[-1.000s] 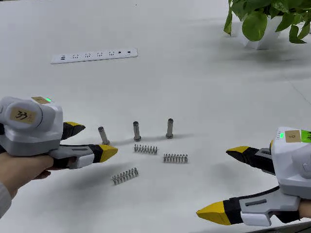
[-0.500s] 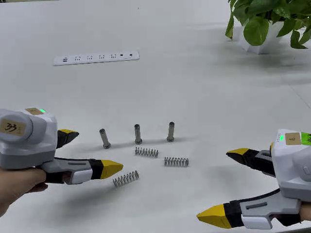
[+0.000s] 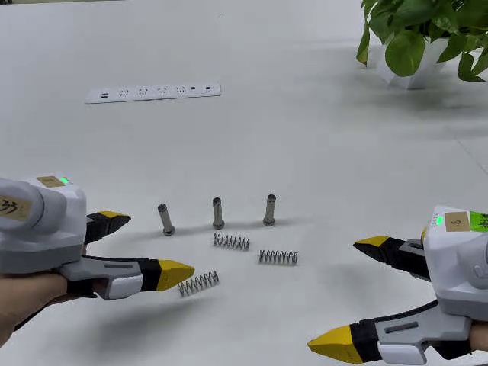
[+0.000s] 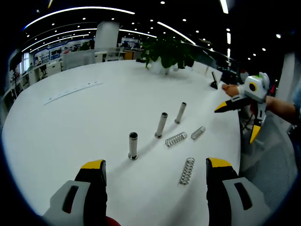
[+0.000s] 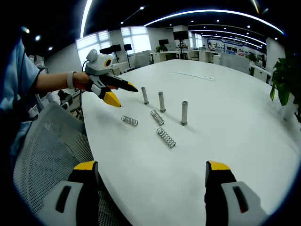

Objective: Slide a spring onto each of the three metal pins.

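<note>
1. The left gripper [image 3: 158, 245] has its fingers [image 3: 171, 273] spread wide and holding nothing. The wide gap probably suits straddling a spring that lies flat.
2. The near spring [image 3: 198, 283] lies on the bench [image 3: 305, 137] just past the lower yellow tip. In the left gripper view it sits between the fingers, closer to the right-hand one, and touches neither.
3. The left pin [image 3: 165, 219] stands just beyond the upper finger, with nothing on it.
4. The right gripper [image 3: 334, 294] is also spread and empty. It hovers near the bench edge, well apart from the parts, and seems to be waiting.
5. Two more springs [image 3: 231, 242] lie flat in front of the other pins [image 3: 218, 213]. All three pins stand in a row, likely so that springs can drop over their tops.
6. No spring is on a pin yet, so the task is at its start.
</note>
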A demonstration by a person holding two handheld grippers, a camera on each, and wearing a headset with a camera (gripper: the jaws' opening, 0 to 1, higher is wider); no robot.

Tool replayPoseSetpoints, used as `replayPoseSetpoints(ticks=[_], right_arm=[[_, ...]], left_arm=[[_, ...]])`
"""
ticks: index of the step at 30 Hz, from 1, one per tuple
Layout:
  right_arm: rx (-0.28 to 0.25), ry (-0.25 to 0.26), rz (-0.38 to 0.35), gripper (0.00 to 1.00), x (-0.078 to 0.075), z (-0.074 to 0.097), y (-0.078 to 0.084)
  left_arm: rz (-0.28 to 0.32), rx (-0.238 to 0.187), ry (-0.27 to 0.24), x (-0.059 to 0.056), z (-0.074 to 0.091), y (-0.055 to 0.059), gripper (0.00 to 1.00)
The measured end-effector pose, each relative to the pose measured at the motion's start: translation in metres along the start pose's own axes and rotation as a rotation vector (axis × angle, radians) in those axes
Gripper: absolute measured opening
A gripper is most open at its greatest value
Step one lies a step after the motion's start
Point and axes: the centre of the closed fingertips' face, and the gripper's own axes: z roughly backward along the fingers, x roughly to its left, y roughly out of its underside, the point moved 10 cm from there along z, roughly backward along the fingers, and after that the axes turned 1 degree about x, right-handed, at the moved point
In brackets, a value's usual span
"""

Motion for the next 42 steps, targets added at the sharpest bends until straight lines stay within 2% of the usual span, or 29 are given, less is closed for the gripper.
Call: replayPoseSetpoints(ticks=[6, 11, 15, 21, 25, 35, 40, 42], right_arm=[[0.004, -0.001, 0.004, 0.96, 0.001, 0.000, 0.000], [0.004, -0.002, 0.005, 0.96, 0.002, -0.001, -0.001], [0.002, -0.003, 0.006, 0.96, 0.002, -0.001, -0.001], [0.003, -0.005, 0.006, 0.96, 0.001, -0.002, 0.000], [0.004, -0.006, 0.005, 0.95, 0.002, -0.002, 0.000], [0.003, -0.008, 0.001, 0.95, 0.003, -0.002, 0.001], [0.002, -0.008, -0.001, 0.95, 0.004, -0.003, 0.001], [0.002, -0.007, -0.002, 0.95, 0.003, -0.003, 0.002]], left_arm=[[-0.017, -0.011, 0.018, -0.004, 0.003, -0.002, 0.92], [-0.047, 0.016, 0.041, -0.009, 0.006, 0.001, 0.93], [-0.095, 0.042, 0.059, -0.019, 0.005, 0.006, 0.90], [-0.099, 0.075, 0.082, -0.026, 0.002, 0.013, 0.81], [-0.102, 0.079, 0.101, -0.031, 0.000, 0.015, 0.71], [-0.106, 0.115, 0.119, -0.032, -0.008, 0.021, 0.44], [-0.111, 0.146, 0.122, -0.035, -0.012, 0.026, 0.34], [-0.104, 0.149, 0.115, -0.034, -0.014, 0.027, 0.34]])
